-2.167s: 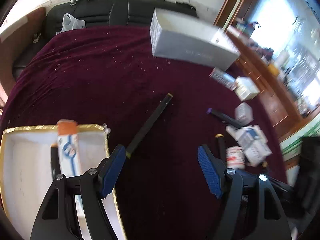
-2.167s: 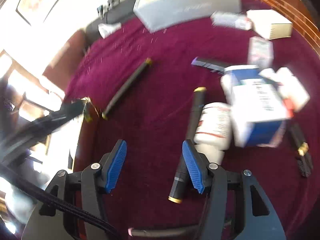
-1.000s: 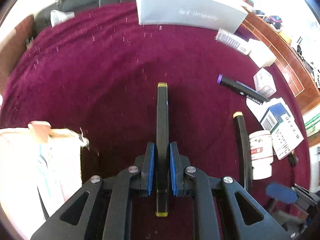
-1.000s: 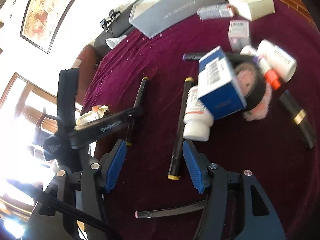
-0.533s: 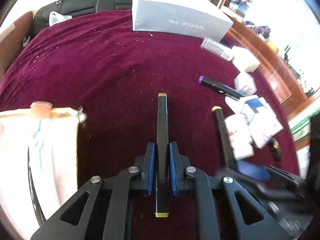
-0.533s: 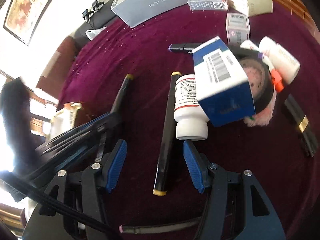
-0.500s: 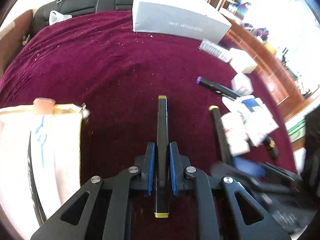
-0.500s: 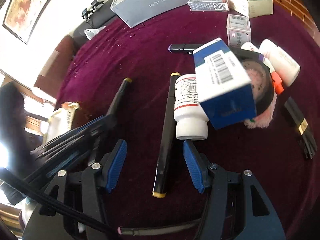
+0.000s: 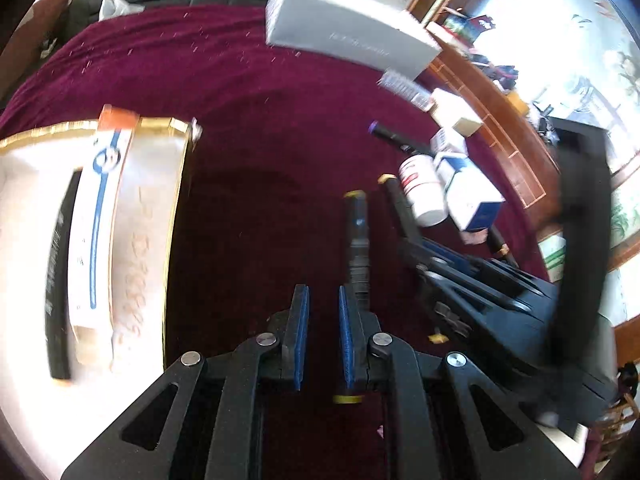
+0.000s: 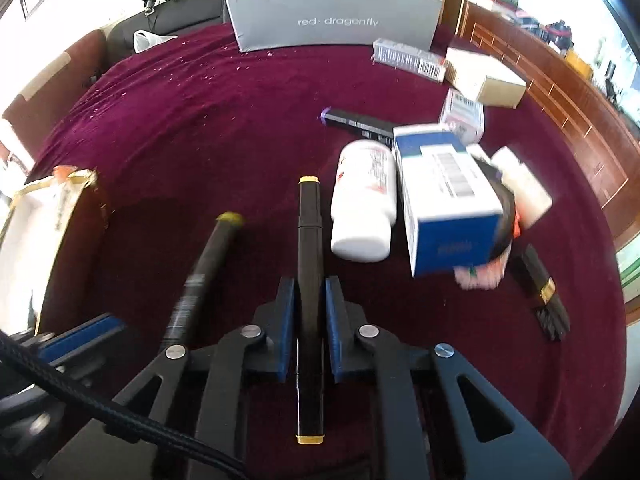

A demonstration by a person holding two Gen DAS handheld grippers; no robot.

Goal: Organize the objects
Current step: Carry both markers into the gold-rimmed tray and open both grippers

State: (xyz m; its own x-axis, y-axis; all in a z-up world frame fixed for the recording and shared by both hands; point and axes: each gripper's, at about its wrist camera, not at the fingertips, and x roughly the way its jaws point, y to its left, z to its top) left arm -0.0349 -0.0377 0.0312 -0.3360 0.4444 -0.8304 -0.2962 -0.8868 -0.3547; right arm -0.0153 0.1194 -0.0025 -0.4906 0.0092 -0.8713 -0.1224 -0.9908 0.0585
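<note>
My left gripper (image 9: 322, 334) has its blue pads a small gap apart with nothing between them. A black marker with yellow ends (image 9: 356, 236) lies blurred just right of its right pad, outside the jaws. My right gripper (image 10: 308, 316) is shut on a second black marker with yellow-orange caps (image 10: 309, 216), which runs forward between its pads. The first marker also shows in the right wrist view (image 10: 208, 264), to the left. A gold-rimmed white box (image 9: 176, 184) at left holds an orange-capped tube (image 9: 100, 208) and a dark pen.
On the maroon cloth: a white pill bottle (image 10: 362, 204), a blue-and-white carton (image 10: 448, 196), a purple-tipped marker (image 10: 352, 120), small cartons (image 10: 480, 76), a black and gold item (image 10: 540, 284). A grey "red dragonfly" box (image 10: 332, 12) stands at the back. A wooden ledge runs along the right.
My left gripper has let go of its marker, which now lies beside its right pad, and has swung toward the white box. My right gripper has shut on the second marker.
</note>
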